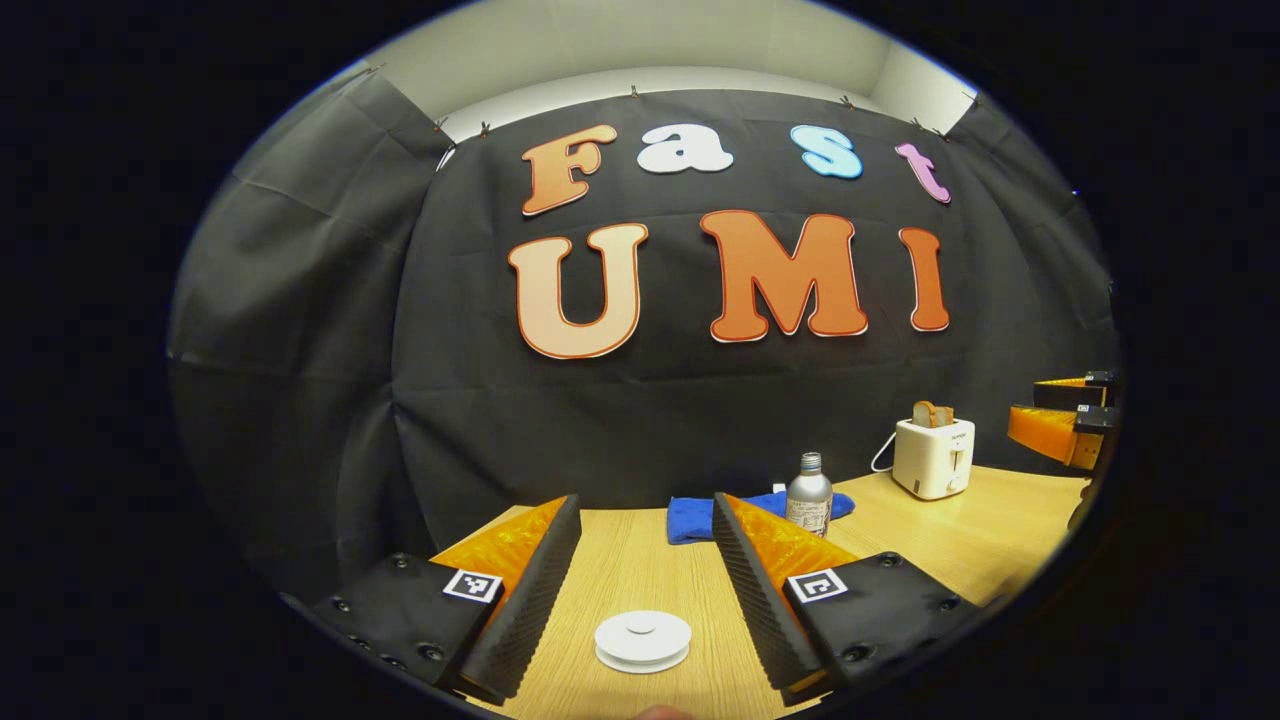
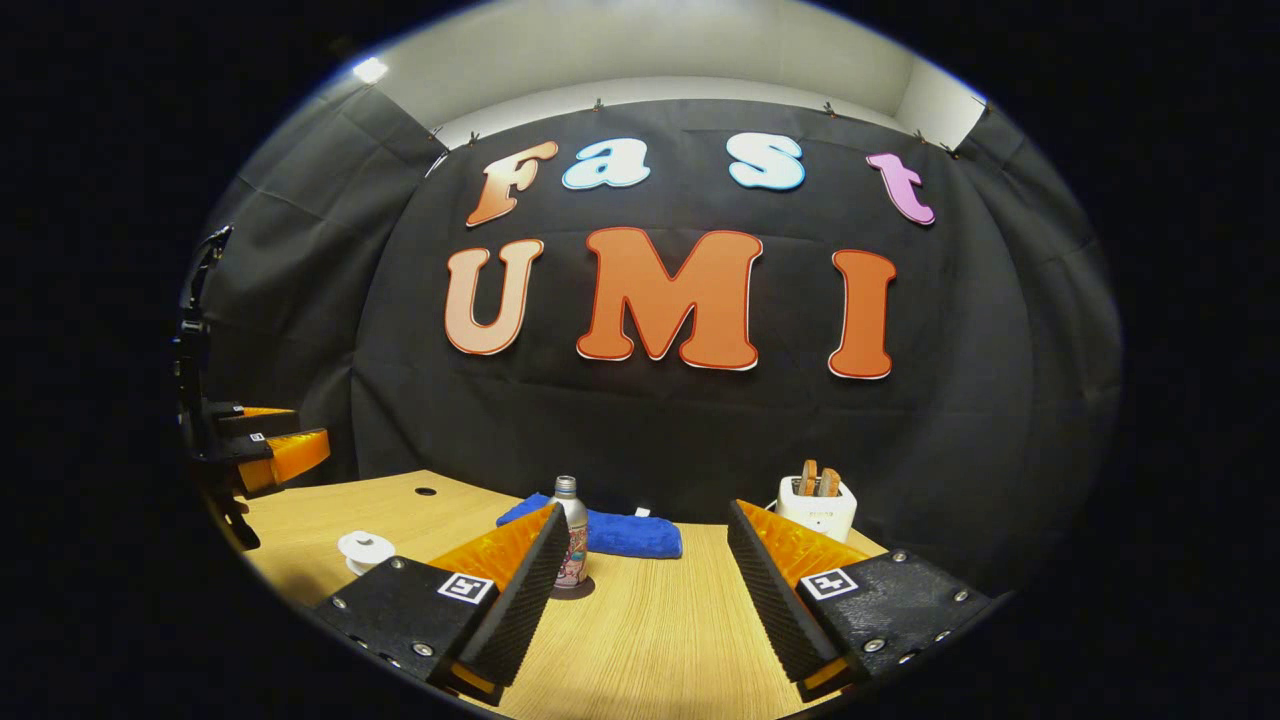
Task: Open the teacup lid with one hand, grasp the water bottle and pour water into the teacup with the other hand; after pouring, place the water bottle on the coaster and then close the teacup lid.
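Observation:
The white teacup (image 1: 642, 640), lid on, stands on the wooden table right below my left gripper (image 1: 648, 505), which is open and hangs above it without touching. In the right gripper view the teacup (image 2: 366, 548) sits at the left, under the left gripper (image 2: 262, 447). The metal water bottle (image 2: 572, 540) stands upright on a dark round coaster (image 2: 578, 589), just beyond the left finger of my right gripper (image 2: 647, 512). That gripper is open and holds nothing. The left gripper view has the bottle (image 1: 809, 492) farther back and the right gripper (image 1: 1062, 422) at the right edge.
A blue cloth (image 2: 612, 531) lies at the back of the table (image 2: 650, 630) behind the bottle. A white toaster (image 2: 817, 505) with bread in it stands at the back right, and its cord (image 1: 882, 452) runs off behind it. A small hole (image 2: 426, 491) marks the tabletop's far left.

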{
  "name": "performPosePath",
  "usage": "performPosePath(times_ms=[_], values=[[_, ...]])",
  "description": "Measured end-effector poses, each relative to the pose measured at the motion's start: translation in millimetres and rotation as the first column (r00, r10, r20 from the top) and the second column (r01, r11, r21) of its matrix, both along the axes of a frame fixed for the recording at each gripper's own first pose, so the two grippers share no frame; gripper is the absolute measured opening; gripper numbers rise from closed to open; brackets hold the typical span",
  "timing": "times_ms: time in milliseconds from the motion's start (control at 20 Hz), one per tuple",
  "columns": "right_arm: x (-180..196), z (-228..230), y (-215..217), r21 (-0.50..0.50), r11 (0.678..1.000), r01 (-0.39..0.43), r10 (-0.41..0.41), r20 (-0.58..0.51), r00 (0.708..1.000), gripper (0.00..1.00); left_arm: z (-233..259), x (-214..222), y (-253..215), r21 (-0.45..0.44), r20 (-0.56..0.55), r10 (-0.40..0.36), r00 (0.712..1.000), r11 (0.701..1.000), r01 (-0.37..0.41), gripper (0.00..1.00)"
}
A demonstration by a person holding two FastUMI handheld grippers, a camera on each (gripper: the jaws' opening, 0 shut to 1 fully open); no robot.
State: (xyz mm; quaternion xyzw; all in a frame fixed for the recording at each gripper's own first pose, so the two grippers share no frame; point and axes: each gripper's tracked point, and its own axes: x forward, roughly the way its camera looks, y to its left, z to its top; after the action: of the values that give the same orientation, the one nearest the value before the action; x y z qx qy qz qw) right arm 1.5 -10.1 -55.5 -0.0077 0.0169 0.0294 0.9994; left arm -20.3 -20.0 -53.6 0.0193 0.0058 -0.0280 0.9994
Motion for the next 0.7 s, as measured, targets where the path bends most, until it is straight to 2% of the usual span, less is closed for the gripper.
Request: performPosePath(times_ms=[50, 150, 250, 350, 400, 500, 550, 700], values=[[0.1, -0.4, 0.4, -0.001, 1.000, 0.000, 0.000, 0.001, 1.000, 0.96, 0.0, -0.2, 0.1, 0.000, 0.000, 0.000, 1.000, 1.000, 0.000, 0.92], [0.6, -0.9, 1.2, 0.001, 1.000, -0.002, 0.002, -0.001, 1.000, 0.96, -1.0, 0.0, 1.3, 0.001, 0.001, 0.004, 1.000, 1.000, -0.004, 0.86], [1.1, -0.8, 2.7, 0.005, 1.000, -0.006, 0.006, -0.002, 1.000, 0.96, -2.0, 0.0, 1.4, -0.004, -0.001, 0.005, 1.000, 1.000, -0.005, 0.92], [0.7, -0.4, 3.0, 0.006, 1.000, -0.005, 0.005, 0.001, 1.000, 0.96, -3.5, -0.5, 2.9, -0.006, -0.002, 0.008, 1.000, 1.000, -0.008, 0.89], [0.4, 0.3, 3.8, 0.007, 1.000, -0.006, 0.006, 0.003, 1.000, 0.96, -4.5, -0.5, 3.5, -0.008, -0.004, 0.008, 1.000, 1.000, -0.008, 0.92], [0.7, 0.1, 5.9, 0.007, 1.000, -0.009, 0.009, 0.002, 1.000, 0.96, -5.0, -1.3, 4.2, -0.011, -0.004, 0.006, 1.000, 1.000, -0.006, 0.89], [1.3, -0.1, 6.2, 0.008, 1.000, -0.008, 0.008, 0.001, 1.000, 0.96, -4.9, -1.4, 4.8, -0.010, -0.002, 0.007, 1.000, 1.000, -0.007, 0.92], [0.7, 0.6, 10.9, 0.008, 1.000, -0.015, 0.015, 0.000, 1.000, 0.96, -4.0, -2.1, 5.8, -0.008, 0.003, 0.007, 1.000, 1.000, -0.007, 0.92]])
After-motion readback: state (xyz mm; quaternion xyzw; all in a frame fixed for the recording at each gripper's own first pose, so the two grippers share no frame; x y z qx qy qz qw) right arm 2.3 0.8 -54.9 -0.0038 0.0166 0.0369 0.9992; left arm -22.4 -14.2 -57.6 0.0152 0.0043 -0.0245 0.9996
